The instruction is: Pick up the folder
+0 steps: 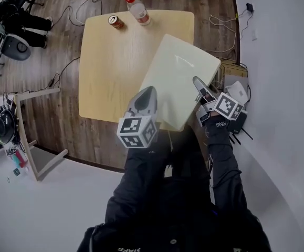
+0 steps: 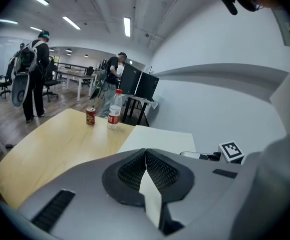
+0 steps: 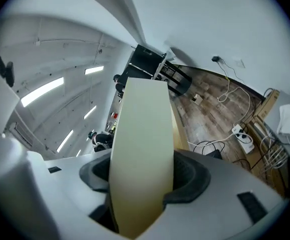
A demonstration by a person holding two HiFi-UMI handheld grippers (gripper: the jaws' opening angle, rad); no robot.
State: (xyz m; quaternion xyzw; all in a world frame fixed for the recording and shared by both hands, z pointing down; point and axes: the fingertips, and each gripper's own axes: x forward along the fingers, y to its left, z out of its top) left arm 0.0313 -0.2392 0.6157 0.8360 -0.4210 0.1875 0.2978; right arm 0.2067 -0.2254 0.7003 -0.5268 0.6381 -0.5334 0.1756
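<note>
The pale cream folder [image 1: 178,83] hangs tilted above the right part of the wooden table [image 1: 107,62], held by both grippers. My left gripper [image 1: 147,93] is shut on its near edge; in the left gripper view a thin strip of the folder [image 2: 152,196] sits pinched between the closed jaws of that gripper [image 2: 146,156], and the sheet spreads out beyond. My right gripper [image 1: 199,85] is shut on the folder's right edge. In the right gripper view the folder [image 3: 142,134] fills the gap between the jaws of that gripper [image 3: 140,184] and hides much of what lies ahead.
A red can [image 1: 115,22] and a plastic bottle [image 1: 138,9] stand at the table's far edge. Cables and a power strip [image 3: 245,140] lie on the floor to the right by the white wall. A wooden frame [image 1: 33,140] stands at left. People [image 2: 33,74] stand in the background.
</note>
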